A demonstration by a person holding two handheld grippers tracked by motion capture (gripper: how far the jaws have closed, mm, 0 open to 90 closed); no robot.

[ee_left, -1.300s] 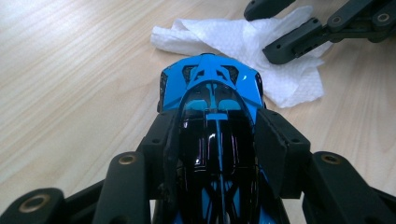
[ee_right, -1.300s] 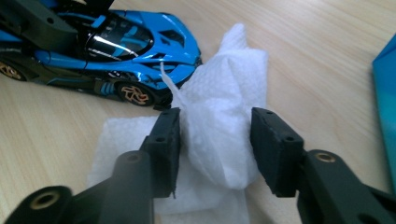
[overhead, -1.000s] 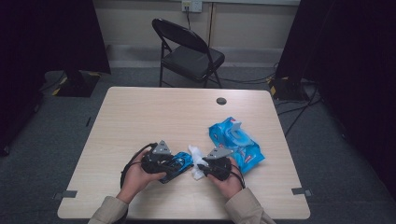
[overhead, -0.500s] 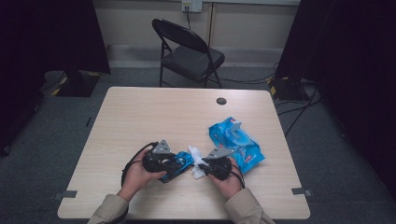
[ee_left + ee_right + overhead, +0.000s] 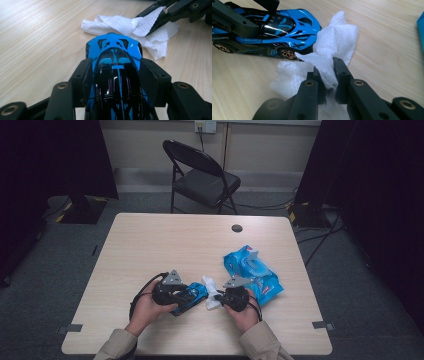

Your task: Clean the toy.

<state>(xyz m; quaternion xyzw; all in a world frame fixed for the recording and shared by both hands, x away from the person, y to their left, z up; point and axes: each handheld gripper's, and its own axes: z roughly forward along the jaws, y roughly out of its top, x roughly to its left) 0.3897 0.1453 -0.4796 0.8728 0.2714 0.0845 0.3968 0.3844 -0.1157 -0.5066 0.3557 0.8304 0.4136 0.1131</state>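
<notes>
- The high view took in the whole wooden table [image 5: 150, 250], with a blue wet-wipe pack [image 5: 252, 272] lying just beyond the right hand and a black folding chair [image 5: 202, 177] standing behind the far edge; neither gripper view reached the chair.
- The left gripper view showed the blue and black toy sports car [image 5: 116, 72] from above, nose pointing away, with the white wipe [image 5: 130, 25] lying on the table just past its nose.
- The right gripper view gave the car's side, its bronze wheels and the wipe touching its front corner.
- The left gripper [image 5: 186, 294] was partly closed, its two pads pressed on the car's flanks, holding it near the table's front edge.
- The right gripper [image 5: 329, 75] had just been closing; its jaws stood narrow and pinched a fold of the wipe between them.
</notes>
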